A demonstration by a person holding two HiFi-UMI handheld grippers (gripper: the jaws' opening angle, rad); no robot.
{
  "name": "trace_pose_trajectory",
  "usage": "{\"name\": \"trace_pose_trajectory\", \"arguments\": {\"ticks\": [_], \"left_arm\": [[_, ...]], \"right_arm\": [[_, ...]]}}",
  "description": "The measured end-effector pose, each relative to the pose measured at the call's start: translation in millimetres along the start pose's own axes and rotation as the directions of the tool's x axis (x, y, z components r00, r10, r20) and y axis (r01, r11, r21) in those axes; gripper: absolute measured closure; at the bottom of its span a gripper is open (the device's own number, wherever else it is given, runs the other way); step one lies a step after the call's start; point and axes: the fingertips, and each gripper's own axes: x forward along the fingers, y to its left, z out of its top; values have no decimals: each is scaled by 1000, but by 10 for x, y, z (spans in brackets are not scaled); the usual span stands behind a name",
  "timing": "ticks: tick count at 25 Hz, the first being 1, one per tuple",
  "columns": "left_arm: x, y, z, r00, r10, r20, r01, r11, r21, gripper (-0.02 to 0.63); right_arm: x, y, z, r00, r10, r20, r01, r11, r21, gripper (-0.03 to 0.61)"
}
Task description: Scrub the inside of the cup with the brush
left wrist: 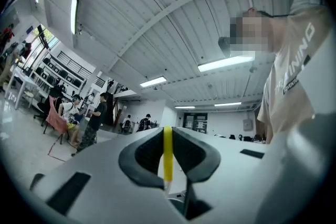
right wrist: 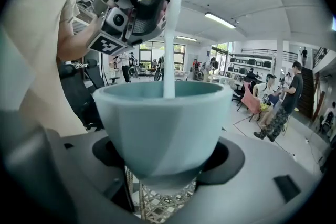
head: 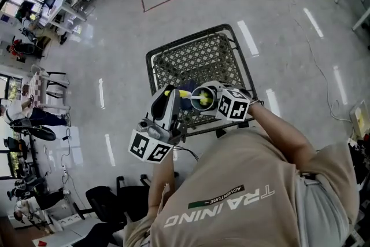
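My right gripper (right wrist: pixel 165 165) is shut on a pale teal cup (right wrist: pixel 163 128), which sits upright between its jaws. In the head view the cup (head: pixel 195 102) shows from above at the right gripper (head: pixel 209 99), with something yellow inside it. My left gripper (left wrist: pixel 168 165) is shut on the yellow handle of the brush (left wrist: pixel 167 149). The right gripper view shows the left gripper (right wrist: pixel 142 2) above the cup, and the brush's white stem (right wrist: pixel 170 44) runs straight down into the cup. The brush head is hidden behind the cup's wall. In the head view the left gripper (head: pixel 171 95) is just left of the cup.
A black mesh cart (head: pixel 191 58) stands on the grey floor directly under both grippers. Black office chairs (head: pixel 110 199) are at the lower left. Several people and desks are far off at the upper left.
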Motion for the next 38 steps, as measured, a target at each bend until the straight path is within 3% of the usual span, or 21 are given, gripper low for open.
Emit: {"name": "trace_pose_trajectory", "arguments": {"ticks": [10,19,24,32,38], "left_arm": [[-188,219,-158,992,126,17,-126,992,0,558],[-424,193,55,989,143,49,-143,990,6,558],[-410,196,334,988,132,76,-139,985,103,560],[-336,47,601,995,60,85,-71,989,131,560],[-237,-34,537,997,29,70,-39,988,147,560]], "right_arm": [[94,66,-149,997,63,-40,-64,997,-31,195],[109,247,-77,997,68,-44,-69,997,-24,195],[88,239,-258,995,60,-83,-62,998,-20,195],[-79,190,-318,996,29,-82,-27,999,26,195],[-87,165,-386,996,21,-86,-19,1000,24,195]]}}
